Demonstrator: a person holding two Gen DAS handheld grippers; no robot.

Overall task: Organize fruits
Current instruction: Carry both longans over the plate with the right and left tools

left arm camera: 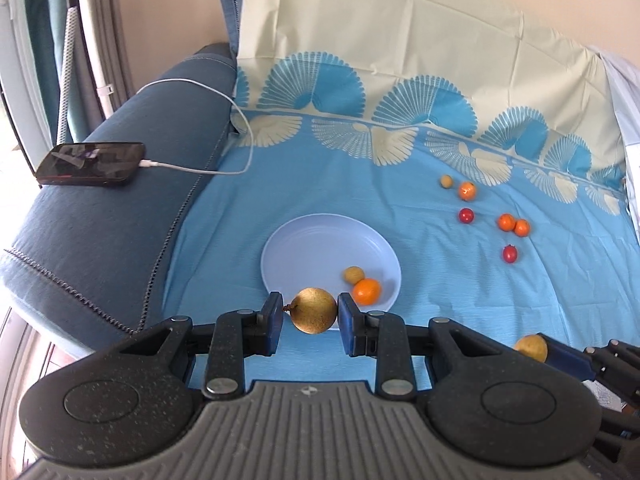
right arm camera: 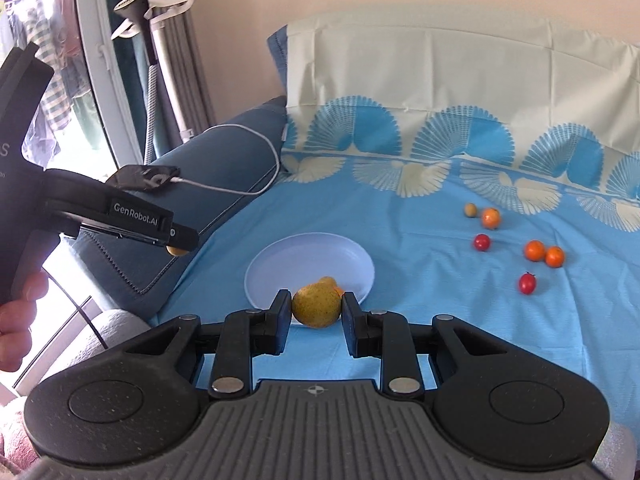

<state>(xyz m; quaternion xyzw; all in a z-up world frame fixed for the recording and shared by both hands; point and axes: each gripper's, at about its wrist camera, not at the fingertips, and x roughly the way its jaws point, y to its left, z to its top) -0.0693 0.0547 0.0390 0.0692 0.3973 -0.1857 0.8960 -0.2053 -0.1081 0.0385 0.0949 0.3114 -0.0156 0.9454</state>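
A home living room: a blue sofa (left arm camera: 100,240), a charging phone (left arm camera: 90,164), window curtains (right arm camera: 192,40).

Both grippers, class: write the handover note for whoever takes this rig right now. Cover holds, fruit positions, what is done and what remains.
Left gripper: shut on a yellow-brown fruit, near the plate.
Right gripper: shut on a yellow fruit, at the plate's near rim.
Done: one orange fruit and one small yellow fruit lie in the plate.
Left: place both held fruits, then collect the six loose fruits on the blue cloth.
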